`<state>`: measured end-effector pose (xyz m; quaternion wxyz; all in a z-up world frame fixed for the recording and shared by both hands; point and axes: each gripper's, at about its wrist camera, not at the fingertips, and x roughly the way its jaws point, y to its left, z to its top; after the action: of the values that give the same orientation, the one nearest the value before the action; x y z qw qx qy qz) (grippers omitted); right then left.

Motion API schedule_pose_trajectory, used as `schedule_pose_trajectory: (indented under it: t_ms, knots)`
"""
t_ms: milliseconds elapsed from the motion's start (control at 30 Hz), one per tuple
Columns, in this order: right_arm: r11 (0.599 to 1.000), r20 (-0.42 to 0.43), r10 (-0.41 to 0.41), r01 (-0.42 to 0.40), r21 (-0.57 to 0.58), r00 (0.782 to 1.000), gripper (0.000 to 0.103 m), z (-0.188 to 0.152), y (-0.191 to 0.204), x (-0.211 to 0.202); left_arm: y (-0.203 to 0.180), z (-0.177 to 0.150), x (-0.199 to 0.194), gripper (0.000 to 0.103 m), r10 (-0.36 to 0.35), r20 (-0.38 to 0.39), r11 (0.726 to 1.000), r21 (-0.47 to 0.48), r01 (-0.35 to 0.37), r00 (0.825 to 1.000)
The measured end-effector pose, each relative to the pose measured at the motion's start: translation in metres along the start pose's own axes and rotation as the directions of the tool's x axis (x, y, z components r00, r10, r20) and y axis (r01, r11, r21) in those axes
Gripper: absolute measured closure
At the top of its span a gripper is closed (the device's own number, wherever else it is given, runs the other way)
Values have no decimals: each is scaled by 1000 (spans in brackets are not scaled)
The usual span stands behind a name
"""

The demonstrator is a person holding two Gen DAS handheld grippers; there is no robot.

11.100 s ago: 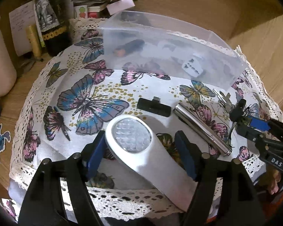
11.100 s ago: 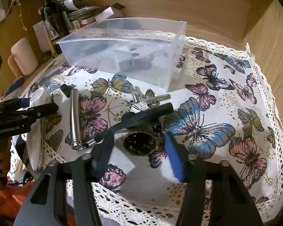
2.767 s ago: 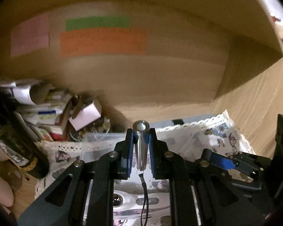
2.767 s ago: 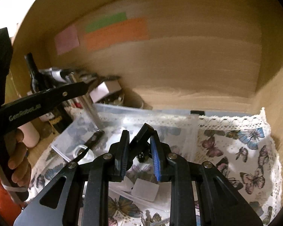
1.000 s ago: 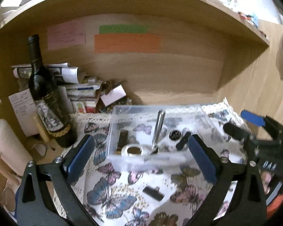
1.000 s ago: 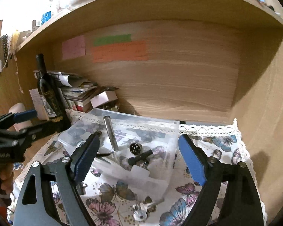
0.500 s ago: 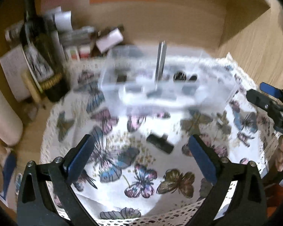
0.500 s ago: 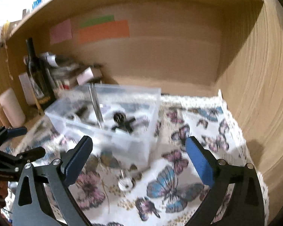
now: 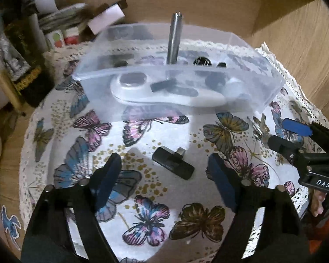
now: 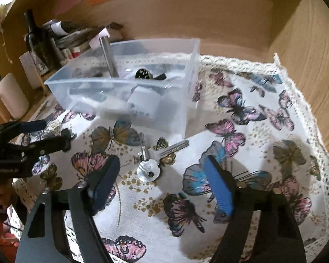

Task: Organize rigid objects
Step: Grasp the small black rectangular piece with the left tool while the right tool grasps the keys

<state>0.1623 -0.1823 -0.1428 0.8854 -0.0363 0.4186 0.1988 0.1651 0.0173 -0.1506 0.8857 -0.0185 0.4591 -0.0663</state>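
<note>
A small black adapter (image 9: pixel 172 163) lies on the butterfly cloth between the open jaws of my left gripper (image 9: pixel 164 171). Silver keys (image 10: pixel 158 160) lie on the cloth just ahead of my open right gripper (image 10: pixel 162 175); they also show in the left wrist view (image 9: pixel 260 129). The clear plastic bin (image 9: pixel 208 70) behind holds a white magnifier light (image 9: pixel 164 92), a silver metal tube (image 9: pixel 174 37) leaning upright, a round black plug (image 10: pixel 143 73) and a white block (image 10: pixel 143 103). Both grippers are empty.
A dark wine bottle (image 10: pixel 36 41), papers and small boxes (image 9: pixel 76 24) crowd the back left corner. A wooden wall (image 10: pixel 307 43) closes the right side. The cloth's lace edge (image 10: pixel 296 92) runs along the right.
Both grippers have dropped lower and closer to the cloth. The left one now frames the black adapter, the right one the keys. Earlier, both released their objects into the bin.
</note>
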Motion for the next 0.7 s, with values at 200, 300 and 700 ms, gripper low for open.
schedule_pose_trajectory:
  t_ms: [200, 300, 700]
  knots:
    - [998, -65, 16, -20, -51, 998, 50, -2, 10, 16, -6, -2, 8, 31, 4, -14, 1000, 30, -4, 1000]
    - [995, -61, 1, -7, -102, 998, 57, -3, 17, 16, -10, -3, 10, 35, 24, 4, 999, 45, -25, 1000]
    - [997, -15, -1, 0, -76, 1000, 80, -2, 14, 7, -8, -3, 4, 61, 12, 33, 999, 43, -13, 999]
